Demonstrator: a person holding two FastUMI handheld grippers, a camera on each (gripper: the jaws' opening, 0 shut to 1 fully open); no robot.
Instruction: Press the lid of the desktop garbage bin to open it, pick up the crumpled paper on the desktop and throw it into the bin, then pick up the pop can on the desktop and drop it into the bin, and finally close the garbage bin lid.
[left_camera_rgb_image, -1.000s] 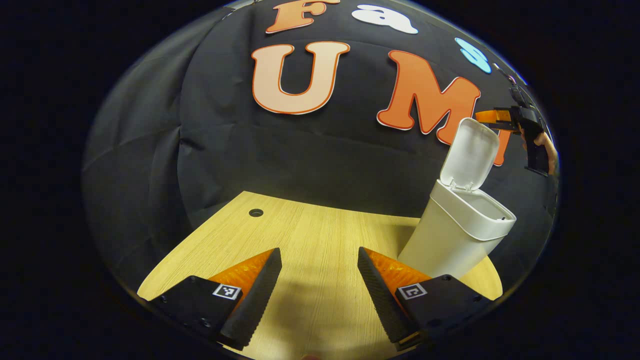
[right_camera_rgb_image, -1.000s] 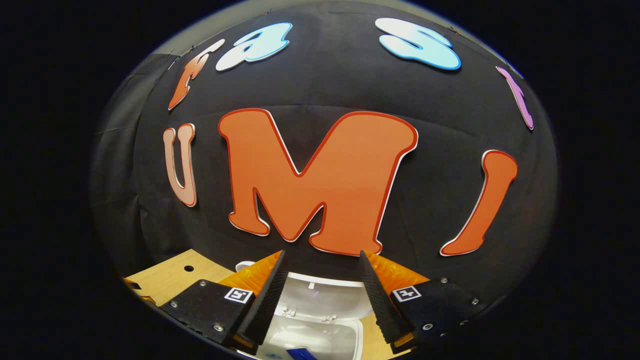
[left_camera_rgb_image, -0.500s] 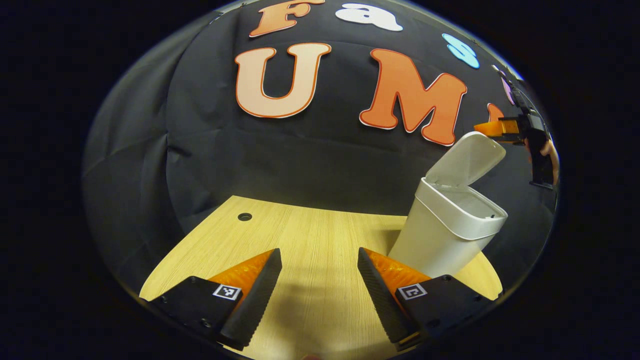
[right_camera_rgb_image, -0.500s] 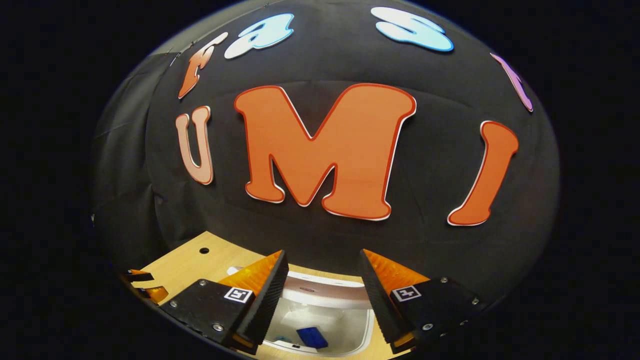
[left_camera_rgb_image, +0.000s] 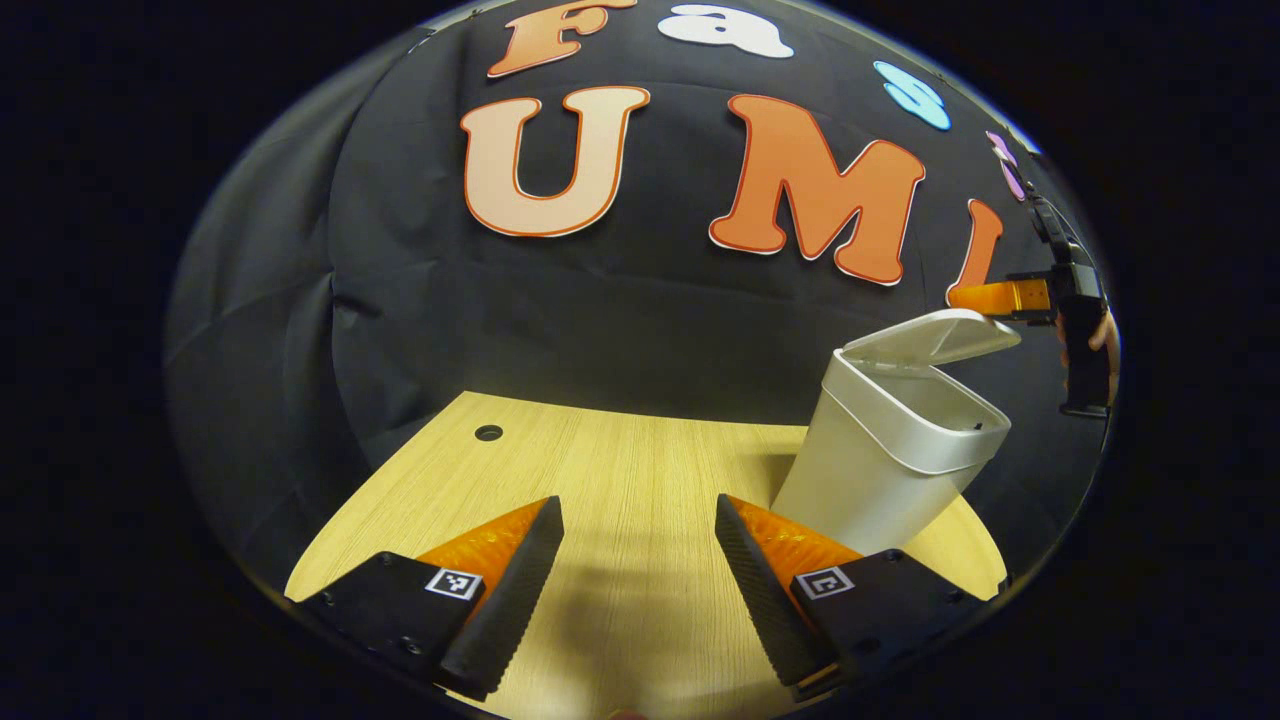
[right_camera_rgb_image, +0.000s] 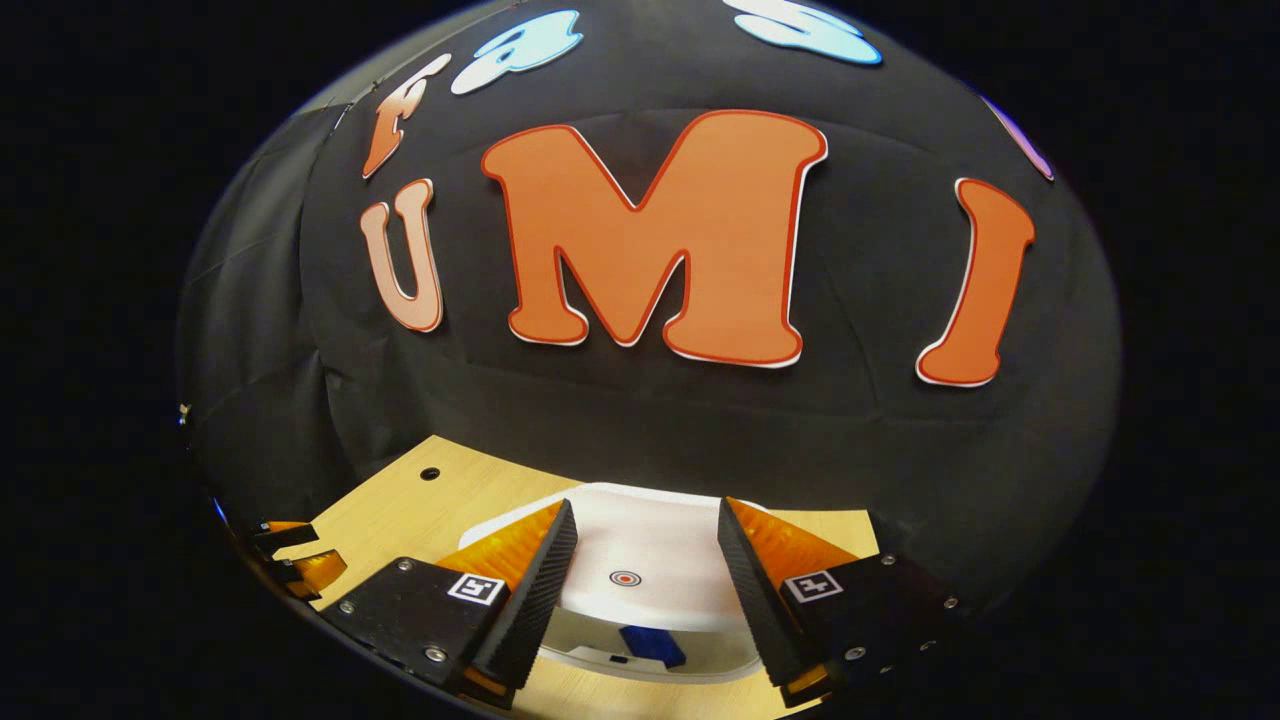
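Your right claw (right_camera_rgb_image: 645, 585), jaws wide, hovers over the bin's half-lowered lid (right_camera_rgb_image: 640, 560) (blue item inside). Your left claw (left_camera_rgb_image: 640, 585), also wide, holds nothing above the bench (left_camera_rgb_image: 620, 470).

One bin (left_camera_rgb_image: 890, 470), one lid (left_camera_rgb_image: 935, 337), two claws (left_camera_rgb_image: 640, 590)

The bin (left_camera_rgb_image: 885, 470) is white, and its white lid (right_camera_rgb_image: 640, 565) carries a small red ring mark at its middle. Something blue (right_camera_rgb_image: 652, 645) shows inside the bin under the lid. The table (left_camera_rgb_image: 620, 470) below the bin is pale wood grain.
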